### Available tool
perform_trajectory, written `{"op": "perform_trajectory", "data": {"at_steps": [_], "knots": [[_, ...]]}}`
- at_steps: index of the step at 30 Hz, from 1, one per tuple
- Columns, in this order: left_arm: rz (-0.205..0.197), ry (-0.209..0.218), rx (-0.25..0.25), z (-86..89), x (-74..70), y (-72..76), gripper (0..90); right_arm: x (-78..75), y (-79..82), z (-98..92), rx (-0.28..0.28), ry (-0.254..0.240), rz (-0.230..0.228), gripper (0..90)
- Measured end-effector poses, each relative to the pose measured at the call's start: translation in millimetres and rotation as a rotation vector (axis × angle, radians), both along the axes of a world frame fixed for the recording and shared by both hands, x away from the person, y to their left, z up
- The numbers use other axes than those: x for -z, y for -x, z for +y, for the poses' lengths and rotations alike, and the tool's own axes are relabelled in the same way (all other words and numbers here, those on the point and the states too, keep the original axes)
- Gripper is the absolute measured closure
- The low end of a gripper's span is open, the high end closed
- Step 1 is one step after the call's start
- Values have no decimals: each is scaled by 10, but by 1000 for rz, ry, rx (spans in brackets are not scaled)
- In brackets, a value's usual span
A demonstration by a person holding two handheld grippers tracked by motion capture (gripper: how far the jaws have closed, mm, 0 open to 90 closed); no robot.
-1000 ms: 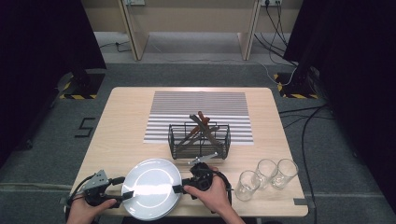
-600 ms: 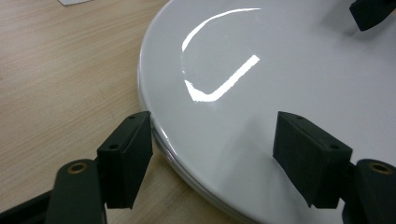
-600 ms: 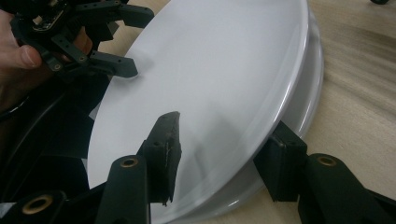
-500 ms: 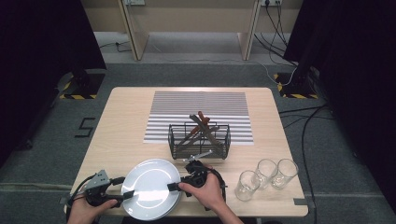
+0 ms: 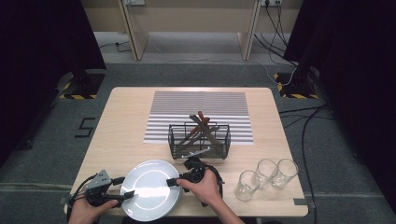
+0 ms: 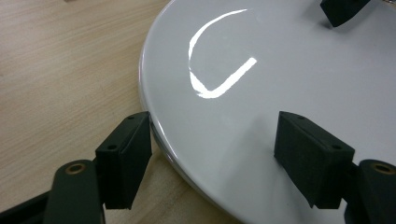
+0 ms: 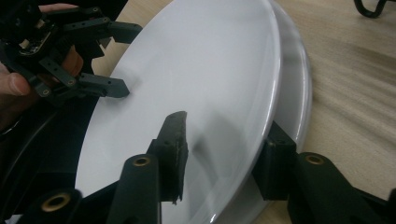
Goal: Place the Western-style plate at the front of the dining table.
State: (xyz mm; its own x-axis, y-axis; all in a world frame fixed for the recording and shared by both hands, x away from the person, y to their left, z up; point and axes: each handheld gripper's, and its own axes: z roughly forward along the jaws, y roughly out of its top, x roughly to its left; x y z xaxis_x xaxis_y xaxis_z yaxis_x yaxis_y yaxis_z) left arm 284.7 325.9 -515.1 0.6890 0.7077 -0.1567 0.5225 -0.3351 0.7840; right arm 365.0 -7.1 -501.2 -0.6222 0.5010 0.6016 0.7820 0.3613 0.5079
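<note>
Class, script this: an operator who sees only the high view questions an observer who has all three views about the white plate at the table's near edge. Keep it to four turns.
Operator: From above I see one white disc. Is it a single plate?
Observer: No. The right gripper view shows two, a top plate lying on a lower plate.
Operator: How is the right hand-held gripper placed on them?
Observer: The right hand-held gripper has the top plate's rim between its jaws, one above the face and one below the rim. The jaws have just been closing, but I can't see them pressing yet.
</note>
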Motion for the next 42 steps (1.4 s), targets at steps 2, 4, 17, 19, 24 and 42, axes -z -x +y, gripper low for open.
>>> {"op": "perform_trajectory", "data": {"at_steps": [2,4,17,19,24,42], "knots": [[0,1,-1,0,0,0,274,4,-9,-4,8,4,6,649],[1,5,-4,0,1,-2,276,10,-19,-6,15,1,16,661],[-28,72,-47,85,-32,-20,241,11,-83,-90,98,-138,105,808],[-41,68,-56,100,-52,-14,239,-5,-89,-92,105,-159,119,824],[-58,84,-68,111,-75,-10,233,-85,-93,-141,132,-205,121,861],[-102,156,-84,114,-134,17,233,-324,-42,-224,162,-161,-24,865]]}}
